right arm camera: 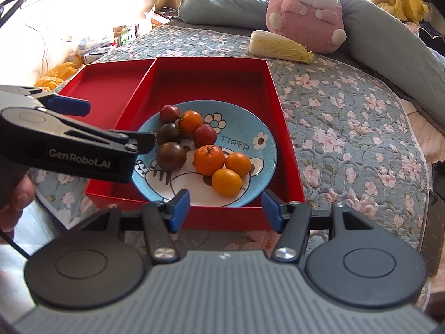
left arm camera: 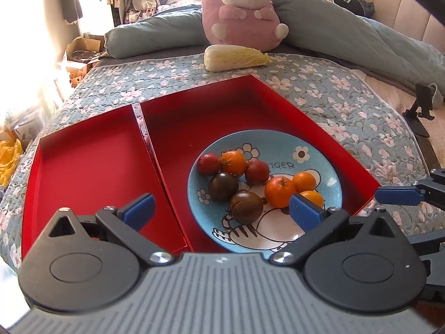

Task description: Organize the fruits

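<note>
A blue cartoon plate [left arm camera: 281, 239] [right arm camera: 258, 150] sits in the larger red box [left arm camera: 278, 103] [right arm camera: 211, 69]. On it lie several small fruits: orange ones [left arm camera: 279, 191] [right arm camera: 209, 160], reddish ones [left arm camera: 257, 171] [right arm camera: 205, 136] and dark brown ones [left arm camera: 246, 207] [right arm camera: 171, 156]. A smaller red box [left arm camera: 91, 161] [right arm camera: 111, 83] stands empty to the left. My left gripper [left arm camera: 222, 208] is open above the plate's near side. My right gripper [right arm camera: 225, 208] is open at the box's near edge; one of its fingers [left arm camera: 397, 196] shows in the left wrist view.
The boxes rest on a floral quilt [left arm camera: 319, 83] [right arm camera: 347, 117] on a bed. A napa cabbage [left arm camera: 236, 57] [right arm camera: 281, 46] and a pink plush rabbit [left arm camera: 242, 14] [right arm camera: 308, 11] lie behind. A black phone stand [left arm camera: 421, 111] sits at the right.
</note>
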